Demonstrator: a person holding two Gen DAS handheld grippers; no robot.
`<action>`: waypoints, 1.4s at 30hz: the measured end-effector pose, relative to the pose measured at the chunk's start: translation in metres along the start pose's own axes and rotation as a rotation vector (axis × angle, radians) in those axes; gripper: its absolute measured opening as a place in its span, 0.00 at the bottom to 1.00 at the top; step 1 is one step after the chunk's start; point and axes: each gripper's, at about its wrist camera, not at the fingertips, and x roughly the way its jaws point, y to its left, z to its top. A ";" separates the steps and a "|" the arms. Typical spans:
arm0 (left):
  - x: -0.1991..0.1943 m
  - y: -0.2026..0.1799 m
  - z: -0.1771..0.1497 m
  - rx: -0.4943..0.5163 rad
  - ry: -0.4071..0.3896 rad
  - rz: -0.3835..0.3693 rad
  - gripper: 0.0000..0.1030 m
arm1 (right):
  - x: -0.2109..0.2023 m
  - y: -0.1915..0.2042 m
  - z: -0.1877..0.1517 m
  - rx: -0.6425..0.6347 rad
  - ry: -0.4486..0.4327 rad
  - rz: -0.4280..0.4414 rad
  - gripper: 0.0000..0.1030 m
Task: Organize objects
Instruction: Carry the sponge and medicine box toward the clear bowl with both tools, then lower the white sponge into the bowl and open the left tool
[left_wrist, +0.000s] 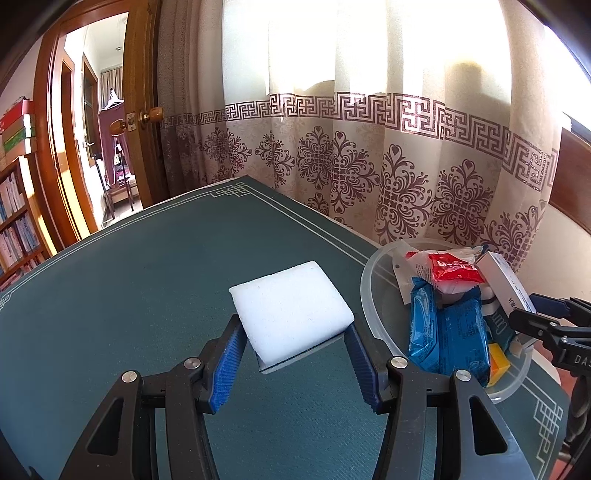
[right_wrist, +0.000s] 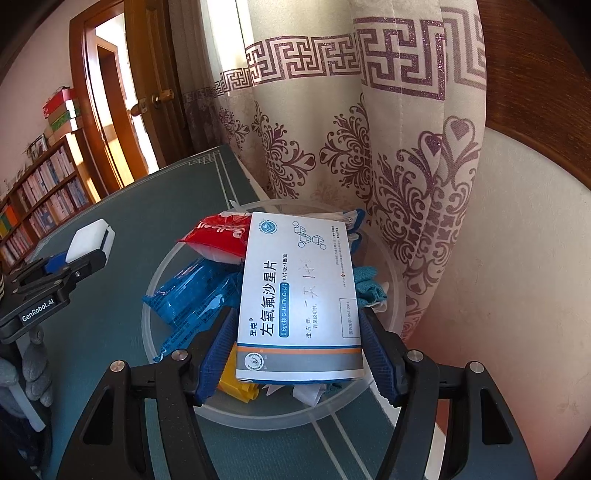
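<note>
medicine box: white carton (right_wrist: 299, 295) with blue chinese print and an orange-grey band at its near end; its long axis runs away from the right wrist camera toward the curtain, printed face up, held over the bowl.
right gripper: (right_wrist: 299, 354) blue pads (right_wrist: 218, 354) press on both long sides of the box's near end, pinching it.
sponge: white block (left_wrist: 291, 314) with a thin dark underside; its long axis runs diagonally away from the left wrist camera, far end toward the desk's middle; its near end sits between the pads, and whether it rests on the desk or is lifted cannot be told.
left gripper: (left_wrist: 295, 347) pads (left_wrist: 229, 362) touch the sponge's near corners on either side, gripping it.
bowl: clear round plastic (right_wrist: 155, 325), near the desk's right edge beside the curtain, just right of the sponge.
bowl contents: blue packs (right_wrist: 192, 295), a red-and-white packet (right_wrist: 221, 236), a yellow piece (right_wrist: 236, 384), teal cloth (right_wrist: 369, 291).
desk: dark green mat (left_wrist: 147, 277) with white border lines.
backdrop: patterned curtain (left_wrist: 369, 166), wooden door (left_wrist: 140, 92), bookshelf (right_wrist: 44, 195).
</note>
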 end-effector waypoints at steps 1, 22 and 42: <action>0.000 0.000 0.000 -0.002 0.002 -0.010 0.56 | -0.001 -0.001 0.000 0.002 -0.003 0.002 0.66; 0.002 -0.063 -0.002 0.044 0.082 -0.192 0.56 | -0.017 -0.027 0.004 0.060 -0.057 0.066 0.66; 0.030 -0.092 -0.001 0.017 0.146 -0.253 0.68 | -0.005 -0.035 -0.001 0.009 -0.075 0.079 0.66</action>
